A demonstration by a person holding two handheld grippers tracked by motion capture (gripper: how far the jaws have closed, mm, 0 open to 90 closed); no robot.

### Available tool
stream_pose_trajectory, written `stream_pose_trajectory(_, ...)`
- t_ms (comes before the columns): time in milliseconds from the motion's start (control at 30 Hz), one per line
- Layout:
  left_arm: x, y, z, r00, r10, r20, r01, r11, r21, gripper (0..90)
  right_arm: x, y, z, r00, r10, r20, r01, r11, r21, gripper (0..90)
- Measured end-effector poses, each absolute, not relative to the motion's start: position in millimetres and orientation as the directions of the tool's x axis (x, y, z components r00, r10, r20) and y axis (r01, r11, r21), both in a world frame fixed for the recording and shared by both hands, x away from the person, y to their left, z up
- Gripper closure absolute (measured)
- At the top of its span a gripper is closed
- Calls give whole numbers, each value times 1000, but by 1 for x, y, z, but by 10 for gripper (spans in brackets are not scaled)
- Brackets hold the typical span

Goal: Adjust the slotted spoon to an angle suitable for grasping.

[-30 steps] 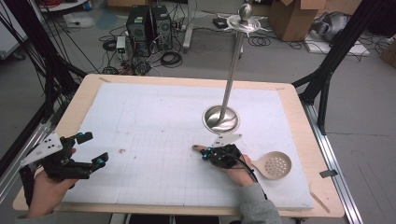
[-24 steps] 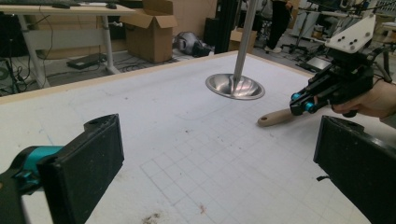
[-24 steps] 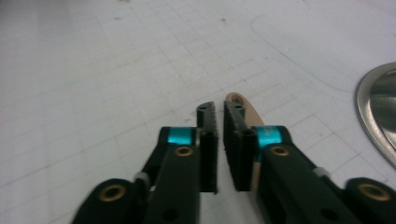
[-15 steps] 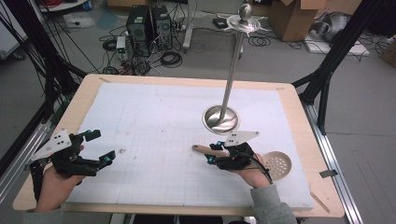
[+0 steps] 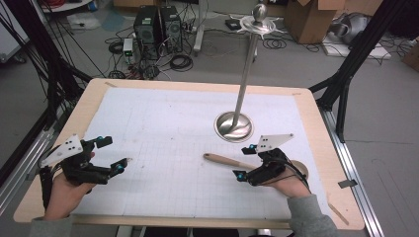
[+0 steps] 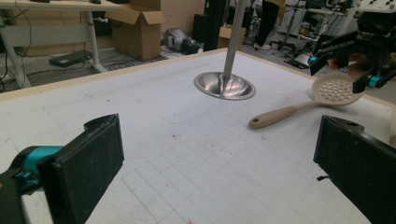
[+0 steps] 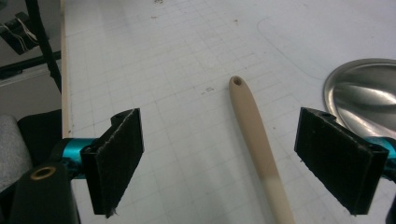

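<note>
Between the right gripper's (image 7: 219,158) spread jaws, the skimmer's (image 6: 308,102) handle points left; left gripper (image 6: 219,172) agape.

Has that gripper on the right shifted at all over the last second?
Yes. The right gripper has slid rightward, from left of the metal stand base to below it.
</note>
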State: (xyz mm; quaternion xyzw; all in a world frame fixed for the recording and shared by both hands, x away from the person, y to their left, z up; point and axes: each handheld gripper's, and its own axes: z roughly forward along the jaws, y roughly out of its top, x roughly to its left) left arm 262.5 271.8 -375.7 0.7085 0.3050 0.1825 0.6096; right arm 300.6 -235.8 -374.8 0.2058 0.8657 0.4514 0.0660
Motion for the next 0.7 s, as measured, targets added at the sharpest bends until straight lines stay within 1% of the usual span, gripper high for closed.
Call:
stream_pose_trajectory(300, 266, 268, -377, 754, 647, -117, 215, -75, 974, 20, 301, -252, -371, -918, 397, 27, 275, 584, 764, 148)
stream_pose_trajectory(700, 266, 266, -379, 754, 646, -117, 221, -82, 972, 20, 311, -274, -375, -922, 385, 34, 290, 630, 720, 153)
